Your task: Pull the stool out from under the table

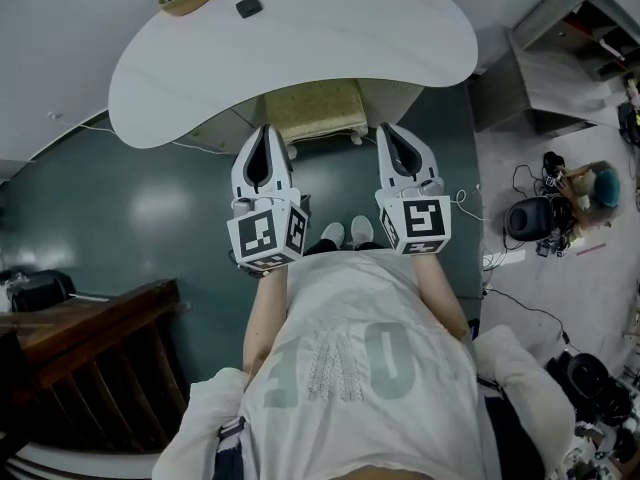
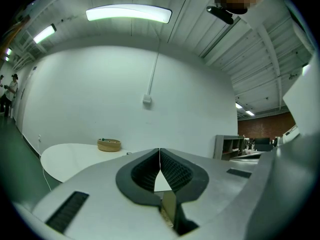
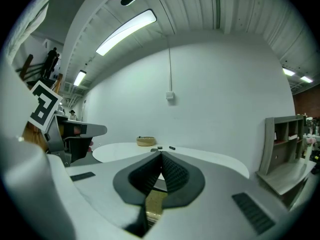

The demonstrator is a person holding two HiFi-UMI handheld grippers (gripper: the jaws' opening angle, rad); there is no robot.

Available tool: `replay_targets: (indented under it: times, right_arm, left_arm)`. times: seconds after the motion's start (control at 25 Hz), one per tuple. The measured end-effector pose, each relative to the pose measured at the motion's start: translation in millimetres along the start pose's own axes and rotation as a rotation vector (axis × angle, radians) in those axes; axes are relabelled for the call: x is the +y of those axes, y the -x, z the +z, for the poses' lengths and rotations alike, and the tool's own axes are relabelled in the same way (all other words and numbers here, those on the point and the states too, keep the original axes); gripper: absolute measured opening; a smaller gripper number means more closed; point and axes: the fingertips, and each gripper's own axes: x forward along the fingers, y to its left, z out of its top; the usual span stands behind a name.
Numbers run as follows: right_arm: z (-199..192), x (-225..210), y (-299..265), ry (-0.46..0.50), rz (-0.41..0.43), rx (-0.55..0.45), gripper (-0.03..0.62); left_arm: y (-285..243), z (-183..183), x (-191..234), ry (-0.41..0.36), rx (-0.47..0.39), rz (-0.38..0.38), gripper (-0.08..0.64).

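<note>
Under the white worktop (image 1: pixel 330 38) the tan stool (image 1: pixel 315 108) sits mostly tucked in, only its front edge out. Risk: any lift and the seat bangs the overhanging rim. Left gripper (image 1: pixel 266 131) and right gripper (image 1: pixel 388 128) hang just short of it, jaws pinched shut on nothing, so they'd prob. skid off. Room: green floor (image 1: pixel 130 198) is open behind, but shoes (image 1: pixel 346 233) & a cable (image 1: pixel 487 258) crowd the pull path.
</note>
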Motion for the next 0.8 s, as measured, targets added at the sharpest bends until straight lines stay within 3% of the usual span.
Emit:
replay_targets:
  times: [0.44, 0.48, 0.52, 0.56, 0.8]
  right_arm:
    - [6.4, 1.4, -4.8, -0.044, -0.034, -0.023, 0.029]
    - [5.9, 1.8, -6.9, -0.069, -0.022, -0.025, 0.041]
    - [4.6, 2.7, -10.1, -0.095, -0.007, -0.024, 0.15]
    - [2.9, 3.7, -13.7, -0.115, 0.007, -0.021, 0.304]
    - [0.5, 4.3, -21.8, -0.125, 0.046, -0.015, 0.341]
  left_arm:
    - [-5.0, 2.5, 13.0, 0.001, 0.011, -0.051, 0.029]
    - [-6.6, 2.3, 11.0, 0.006, 0.011, -0.075, 0.081]
    - [-8.5, 2.0, 9.7, 0.016, 0.01, -0.097, 0.243]
    - [-10.3, 2.0, 9.4, 0.029, 0.006, -0.112, 0.298]
    - [-12.4, 6.3, 19.6, 0.067, -0.004, -0.095, 0.314]
